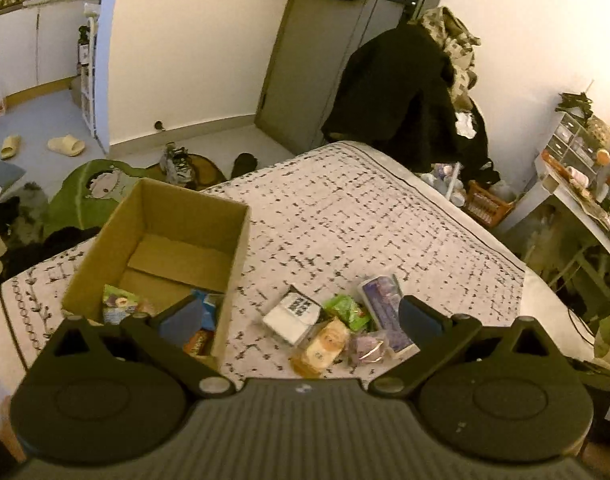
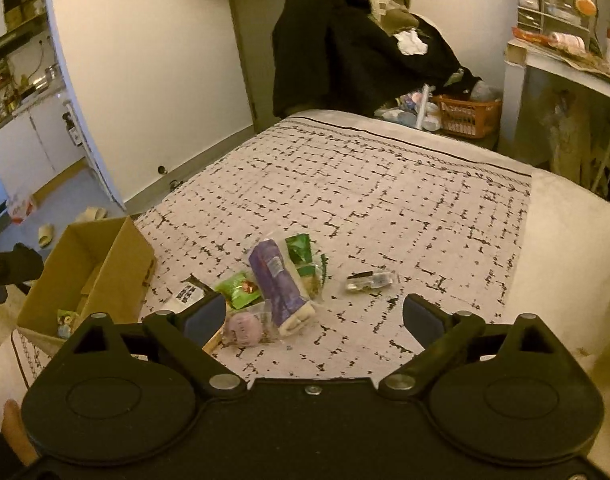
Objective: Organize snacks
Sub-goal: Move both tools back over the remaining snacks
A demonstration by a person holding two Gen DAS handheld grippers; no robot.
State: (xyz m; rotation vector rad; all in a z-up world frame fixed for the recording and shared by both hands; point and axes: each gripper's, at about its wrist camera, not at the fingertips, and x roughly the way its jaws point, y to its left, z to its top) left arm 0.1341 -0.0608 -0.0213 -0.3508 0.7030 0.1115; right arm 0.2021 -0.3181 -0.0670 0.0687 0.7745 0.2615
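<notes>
Both grippers hang empty with jaws wide: the left gripper [image 1: 301,316] near the cardboard box [image 1: 233,256], the right gripper [image 2: 314,312] over the loose snacks [image 2: 279,288] on the bed [image 2: 385,184]. A few packets [image 1: 119,304] already lie in the box. By my reckoning most remain outside, including one small packet [image 2: 371,281] lying apart.

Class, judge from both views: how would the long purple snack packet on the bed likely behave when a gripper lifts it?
The purple packet looks like a soft wrapper, so it may crinkle and sag. Its glossy film could be slippery. It lies flat among other snacks, so rolling seems unlikely.
</notes>
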